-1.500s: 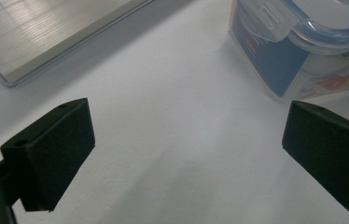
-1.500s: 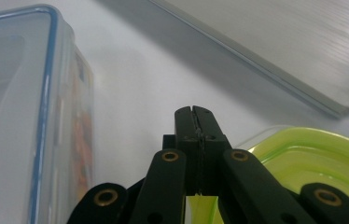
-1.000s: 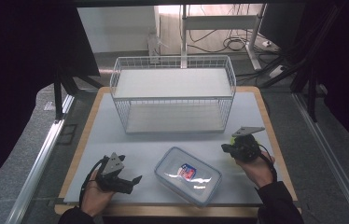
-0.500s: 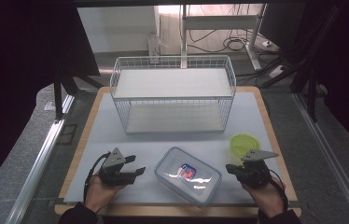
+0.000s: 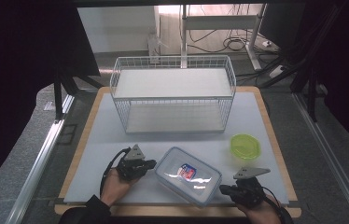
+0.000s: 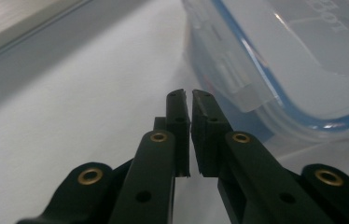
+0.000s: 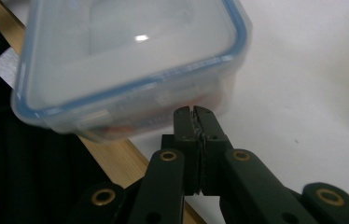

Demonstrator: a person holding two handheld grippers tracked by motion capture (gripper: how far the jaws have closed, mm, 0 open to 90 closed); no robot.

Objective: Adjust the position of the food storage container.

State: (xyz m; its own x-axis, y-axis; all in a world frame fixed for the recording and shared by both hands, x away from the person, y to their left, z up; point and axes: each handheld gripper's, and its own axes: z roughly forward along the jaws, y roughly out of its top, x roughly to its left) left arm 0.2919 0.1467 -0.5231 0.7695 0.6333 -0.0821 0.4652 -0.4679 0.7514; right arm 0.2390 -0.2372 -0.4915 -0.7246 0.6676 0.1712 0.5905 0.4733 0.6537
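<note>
A clear plastic food box [image 5: 187, 176] with a blue-sealed snap lid lies slantwise on the white mat, near the front edge. My left gripper [image 5: 150, 163] is at the box's left end. In the left gripper view its jaws are shut with nothing between them [image 6: 191, 95], just short of a lid latch [image 6: 238, 79] on the box [image 6: 294, 60]. My right gripper [image 5: 222, 189] is at the box's front right corner. In the right gripper view it [image 7: 193, 112] is shut, its tips close against the side wall of the box [image 7: 126, 60].
A white wire basket [image 5: 172, 95] stands across the back of the mat. A small lime-green round bowl [image 5: 245, 146] sits to the right, beyond my right gripper. The wooden table border [image 7: 116, 158] runs right under the box's near corner.
My right gripper has drawn back from the green bowl toward the front edge and reached the box's right corner. My left gripper has slid right to the box's left end.
</note>
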